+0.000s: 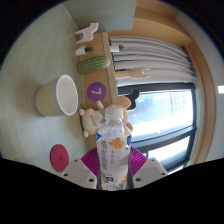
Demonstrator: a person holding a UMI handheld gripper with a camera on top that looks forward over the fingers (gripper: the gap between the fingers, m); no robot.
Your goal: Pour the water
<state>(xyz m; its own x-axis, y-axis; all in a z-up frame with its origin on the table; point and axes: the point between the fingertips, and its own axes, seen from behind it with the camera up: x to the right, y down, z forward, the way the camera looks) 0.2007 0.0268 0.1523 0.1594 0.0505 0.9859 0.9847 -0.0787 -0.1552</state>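
Observation:
My gripper (112,163) is shut on a clear plastic water bottle (112,145) with a white and orange label and a white cap; the magenta pads (92,162) press on both its sides. The bottle stands upright between the fingers, its cap pointing ahead. A pale green cup (58,95) stands on the light table (35,55), ahead and to the left of the bottle. It is open at the top and I cannot see into it.
A purple clock-like disc (96,91), a green knitted object (92,63), wooden animal figures (88,38) and a small plush toy (90,120) stand beyond the bottle. A pink round lid (60,156) lies left of the fingers. A window with a curtain (155,55) is at the right.

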